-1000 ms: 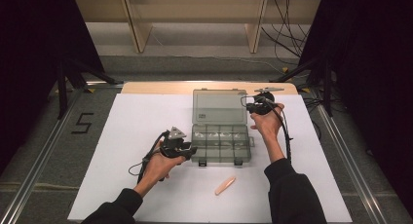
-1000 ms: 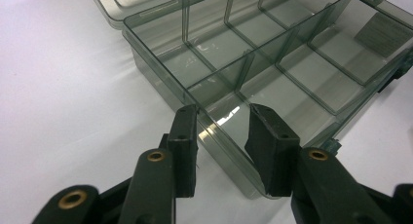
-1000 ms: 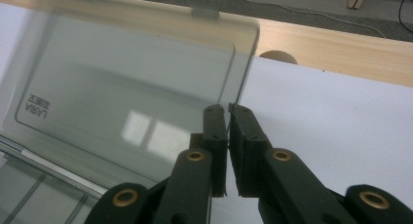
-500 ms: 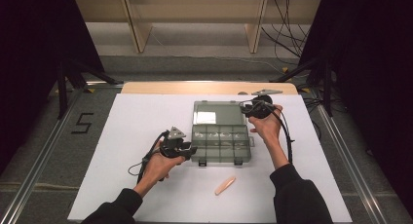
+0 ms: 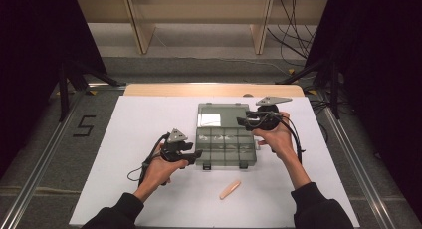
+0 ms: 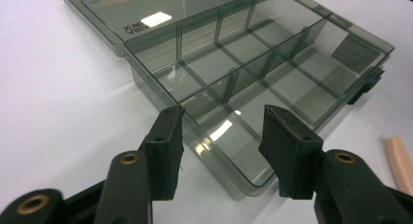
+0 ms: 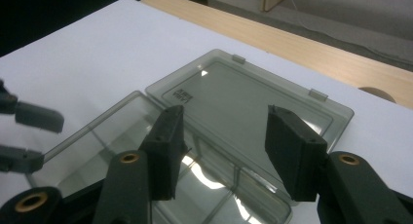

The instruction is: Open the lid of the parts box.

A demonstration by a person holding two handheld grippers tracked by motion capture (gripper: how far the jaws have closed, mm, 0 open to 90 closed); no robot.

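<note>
A smoky clear compartment box point(image 5: 226, 148) lies open on the white sheet, its lid point(image 5: 222, 117) folded flat behind the base. My left gripper point(image 5: 197, 154) sits at the base's left front corner. In the left gripper view its jaws point(image 6: 224, 124) have just been opening; the box corner point(image 6: 229, 156) lies between them, untouched by the pads. My right gripper point(image 5: 242, 121) hovers over the lid's right end. Its jaws point(image 7: 224, 136) have just been opening too, with nothing between them and the lid point(image 7: 253, 107) below. A small wooden stick point(image 5: 230, 189) lies in front of the box.
The white sheet point(image 5: 149, 119) covers most of the table, whose wooden edge point(image 5: 164, 89) shows at the back. Cables point(image 5: 293, 20) hang at the back right. A "5" mark point(image 5: 84, 125) lies left of the table. The left gripper's fingertips point(image 7: 34, 119) show in the right gripper view.
The lid has dropped from tilted to flat behind the base. The right gripper has let it go, opened wide and drawn back a little. The left jaws have opened wider.
</note>
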